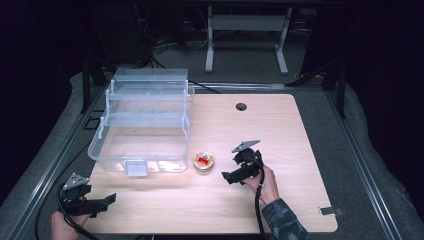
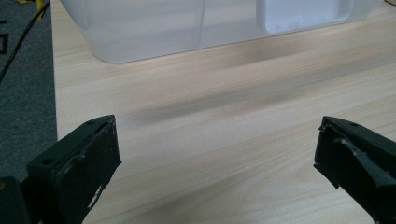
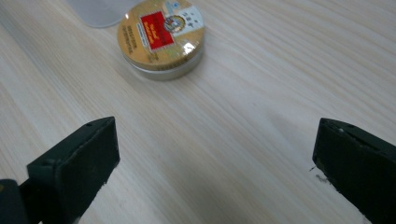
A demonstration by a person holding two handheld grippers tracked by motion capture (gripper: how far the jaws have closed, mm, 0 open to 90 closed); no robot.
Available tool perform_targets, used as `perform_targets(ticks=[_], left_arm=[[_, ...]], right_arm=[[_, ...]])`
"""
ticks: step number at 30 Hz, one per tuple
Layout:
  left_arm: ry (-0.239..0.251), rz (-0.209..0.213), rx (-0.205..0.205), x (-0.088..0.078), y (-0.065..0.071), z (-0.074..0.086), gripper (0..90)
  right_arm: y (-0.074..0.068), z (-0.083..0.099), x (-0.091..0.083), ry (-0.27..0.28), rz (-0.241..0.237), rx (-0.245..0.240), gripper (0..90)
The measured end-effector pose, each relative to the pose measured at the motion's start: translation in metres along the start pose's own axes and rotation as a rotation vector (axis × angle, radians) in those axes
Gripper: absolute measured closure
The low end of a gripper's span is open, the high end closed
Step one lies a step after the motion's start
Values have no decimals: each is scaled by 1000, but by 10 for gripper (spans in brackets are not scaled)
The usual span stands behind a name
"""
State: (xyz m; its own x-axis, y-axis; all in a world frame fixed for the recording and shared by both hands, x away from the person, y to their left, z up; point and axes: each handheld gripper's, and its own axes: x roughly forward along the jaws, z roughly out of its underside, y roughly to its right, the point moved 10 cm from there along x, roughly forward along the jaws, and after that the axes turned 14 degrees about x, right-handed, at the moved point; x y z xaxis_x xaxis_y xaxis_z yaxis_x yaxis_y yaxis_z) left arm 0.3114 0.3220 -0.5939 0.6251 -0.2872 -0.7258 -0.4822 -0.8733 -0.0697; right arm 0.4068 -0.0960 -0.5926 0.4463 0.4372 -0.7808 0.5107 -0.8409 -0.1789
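We see the tin flat on the worktop, just beside the clear plastic box. Our right gripper hovers near it, released, bare wood between. Left gripper released near the worktop's front corner.

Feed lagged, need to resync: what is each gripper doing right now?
Left gripper: open, holding nothing, over bare table.
Right gripper: open, holding nothing, pointed at the round tin.

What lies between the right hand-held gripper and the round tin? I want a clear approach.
Only bare wooden table separates the right hand-held gripper from the round tin, as the right gripper view shows.
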Motion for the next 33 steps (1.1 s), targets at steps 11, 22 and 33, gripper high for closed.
perform_targets(ticks=[11, 22, 33], left_arm=[[-7, -2, 5, 0, -2, 4, 1], [-3, -3, 9, 1, -1, 4, 1], [-8, -9, 3, -2, -5, 9, 1]], right_arm=[[-37, -29, 50, -24, -71, -81, 0], [-57, -42, 86, -52, -44, -128, 0], [-60, -40, 99, -72, -19, -150, 140]])
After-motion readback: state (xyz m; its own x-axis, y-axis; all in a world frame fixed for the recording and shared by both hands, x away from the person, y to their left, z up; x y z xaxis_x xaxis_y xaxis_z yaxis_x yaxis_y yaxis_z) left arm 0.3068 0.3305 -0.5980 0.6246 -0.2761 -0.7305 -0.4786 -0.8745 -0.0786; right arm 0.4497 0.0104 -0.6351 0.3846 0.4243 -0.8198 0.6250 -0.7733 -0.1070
